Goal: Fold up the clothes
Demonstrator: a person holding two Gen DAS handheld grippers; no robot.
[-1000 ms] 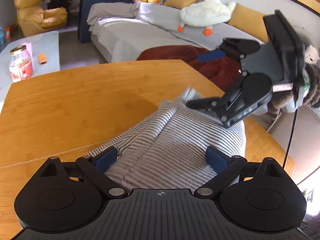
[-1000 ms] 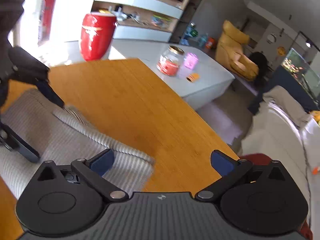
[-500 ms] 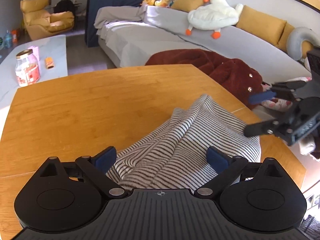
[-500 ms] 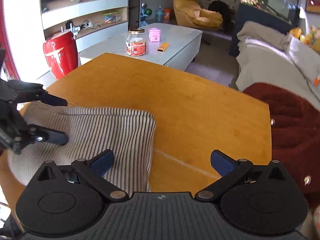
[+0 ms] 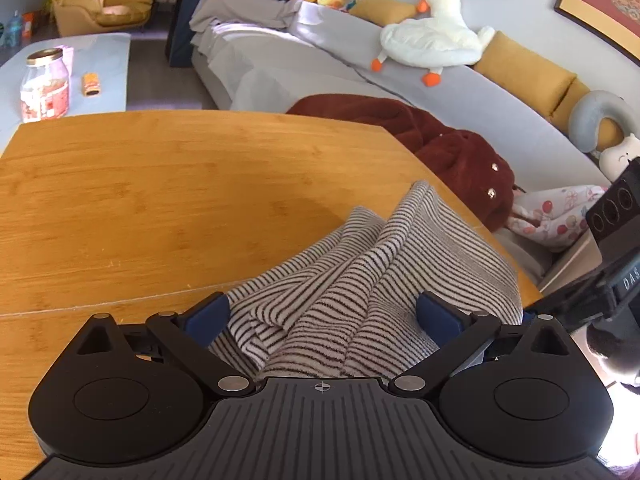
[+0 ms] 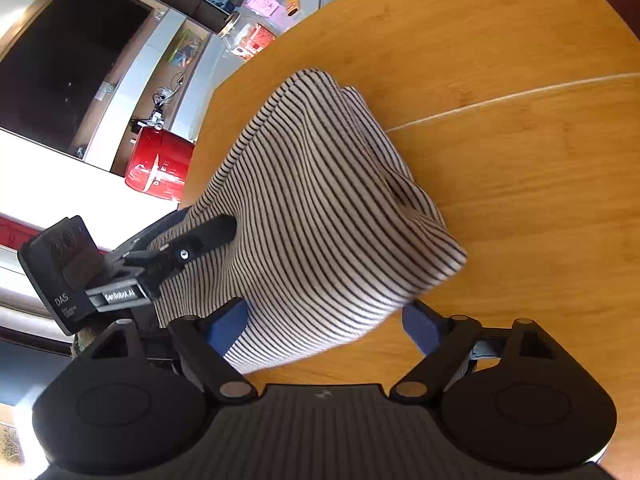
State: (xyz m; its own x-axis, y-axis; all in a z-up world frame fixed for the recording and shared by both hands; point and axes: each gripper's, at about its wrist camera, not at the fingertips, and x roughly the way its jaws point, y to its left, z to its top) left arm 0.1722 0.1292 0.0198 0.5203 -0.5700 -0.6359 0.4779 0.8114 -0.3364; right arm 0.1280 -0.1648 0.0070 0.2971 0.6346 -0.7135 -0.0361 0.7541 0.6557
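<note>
The striped garment (image 5: 372, 276) lies bunched on the wooden tabletop (image 5: 160, 200), close to the tabletop's right-hand edge as the left wrist view shows it, with its near end under the cameras. In that view its long axis runs away from the camera, narrowing to a peaked end that points toward the far right corner of the tabletop, and raised folds run lengthwise along it. The left hand-held gripper (image 5: 324, 316) has its blue pads wide apart, one on either side of the near end of the cloth; whether the pads touch the fabric cannot be told from this view. In the right wrist view the striped garment (image 6: 320, 200) reads as a humped mass stretching from the near edge up toward the tabletop's far corner, its stripes running across that length. The right hand-held gripper (image 6: 324, 320) also stands wide, the left pad against or under the cloth's near edge and the right pad over bare wood just beside it. The left hand-held gripper (image 6: 192, 248) shows there from outside, one dark finger lying on top of the fabric at its left side. Beyond the tabletop sit a grey sofa (image 5: 460, 92), a white plush duck (image 5: 432, 36), a dark red coat (image 5: 432, 140) and a jar (image 5: 44, 88).
</note>
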